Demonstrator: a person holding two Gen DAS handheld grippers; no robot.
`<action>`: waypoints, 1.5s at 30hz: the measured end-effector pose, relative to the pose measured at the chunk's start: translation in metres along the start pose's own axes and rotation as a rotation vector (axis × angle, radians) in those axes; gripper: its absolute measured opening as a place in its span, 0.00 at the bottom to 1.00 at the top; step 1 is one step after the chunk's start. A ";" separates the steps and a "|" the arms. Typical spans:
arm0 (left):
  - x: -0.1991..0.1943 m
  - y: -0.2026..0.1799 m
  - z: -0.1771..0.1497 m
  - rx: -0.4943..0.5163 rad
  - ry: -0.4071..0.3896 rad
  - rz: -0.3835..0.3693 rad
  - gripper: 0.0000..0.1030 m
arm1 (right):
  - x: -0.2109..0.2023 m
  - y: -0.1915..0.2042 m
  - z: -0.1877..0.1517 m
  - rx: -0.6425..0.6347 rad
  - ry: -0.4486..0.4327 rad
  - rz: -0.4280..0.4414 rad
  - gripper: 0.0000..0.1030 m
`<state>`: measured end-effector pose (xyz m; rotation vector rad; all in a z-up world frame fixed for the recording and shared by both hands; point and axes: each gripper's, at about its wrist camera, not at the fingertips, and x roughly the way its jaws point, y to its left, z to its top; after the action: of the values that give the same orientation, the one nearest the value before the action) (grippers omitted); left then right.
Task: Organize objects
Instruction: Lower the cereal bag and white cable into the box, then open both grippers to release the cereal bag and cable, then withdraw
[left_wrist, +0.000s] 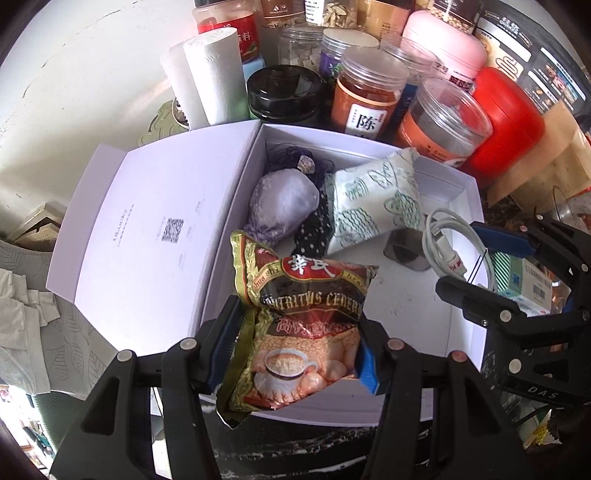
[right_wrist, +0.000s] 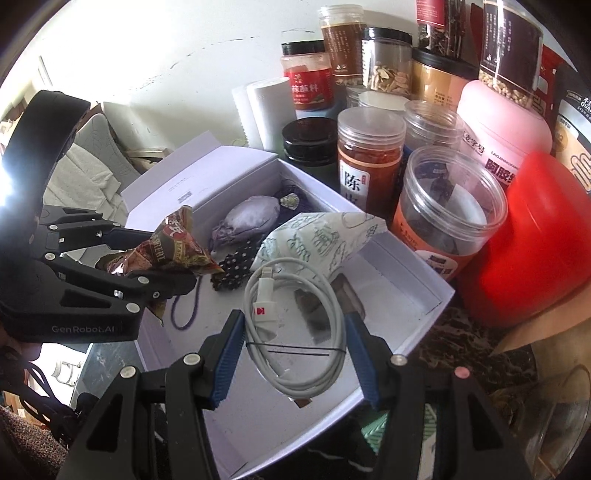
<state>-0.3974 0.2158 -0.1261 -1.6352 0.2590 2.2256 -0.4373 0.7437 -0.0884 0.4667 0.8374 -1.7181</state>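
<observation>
Crowding a dark marbled table (right_wrist: 461, 343) against a white wall (left_wrist: 92, 74), jars (left_wrist: 369, 92) stand behind an open white box (left_wrist: 467, 206). The left hand-held gripper (left_wrist: 295, 339) is clamped on a cereal packet (left_wrist: 303, 314) over the box's near edge. The right hand-held gripper (right_wrist: 295, 354), jaws apart, straddles a coiled white cable (right_wrist: 295, 332) inside the box.

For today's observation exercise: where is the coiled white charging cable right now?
In the right wrist view, the white charging cable lies between the open right gripper's fingers, inside the white box, just in front of the green-patterned packet.
</observation>
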 end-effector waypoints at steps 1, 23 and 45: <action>0.004 0.002 0.004 -0.003 -0.002 0.000 0.52 | 0.002 -0.002 0.002 0.004 -0.001 -0.005 0.54; 0.061 0.010 0.031 0.009 -0.001 -0.029 0.51 | 0.034 -0.015 0.009 0.012 0.036 -0.018 0.52; 0.050 0.016 0.042 -0.034 0.008 0.015 0.51 | 0.011 -0.017 0.020 0.014 0.027 -0.068 0.51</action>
<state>-0.4542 0.2252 -0.1616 -1.6660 0.2375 2.2468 -0.4545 0.7242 -0.0772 0.4769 0.8703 -1.7844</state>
